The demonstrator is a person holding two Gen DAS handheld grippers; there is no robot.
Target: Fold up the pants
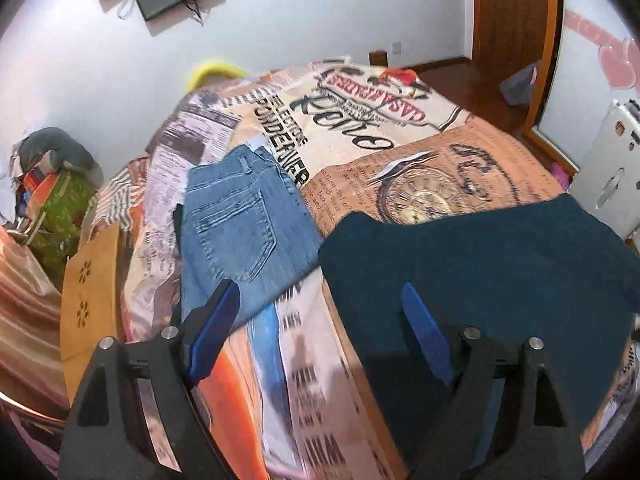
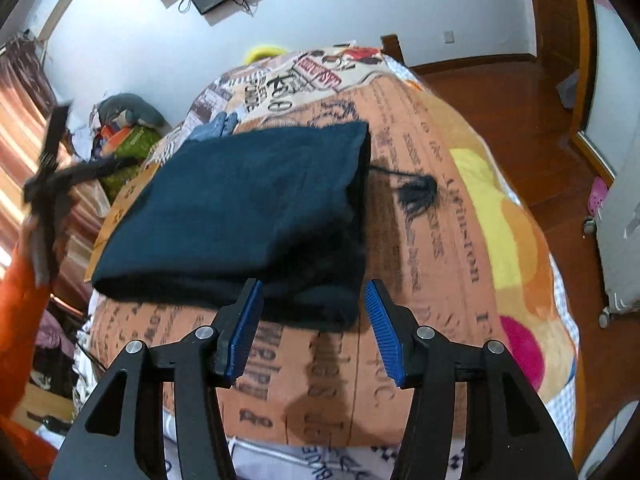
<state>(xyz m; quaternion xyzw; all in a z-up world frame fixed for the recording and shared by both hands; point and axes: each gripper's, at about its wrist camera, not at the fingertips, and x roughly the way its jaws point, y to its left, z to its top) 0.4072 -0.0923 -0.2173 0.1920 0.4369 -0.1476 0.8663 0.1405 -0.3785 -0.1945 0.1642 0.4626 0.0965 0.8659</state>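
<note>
Folded dark pants [image 2: 240, 208] lie at frame centre, apparently finished, so right gripper [image 2: 314, 326] and left gripper [image 1: 316, 322] both gape empty.

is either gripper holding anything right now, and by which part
Nothing is held. The left gripper is open over the bedspread; the right gripper is open at the near edge of the folded dark pants.
</note>
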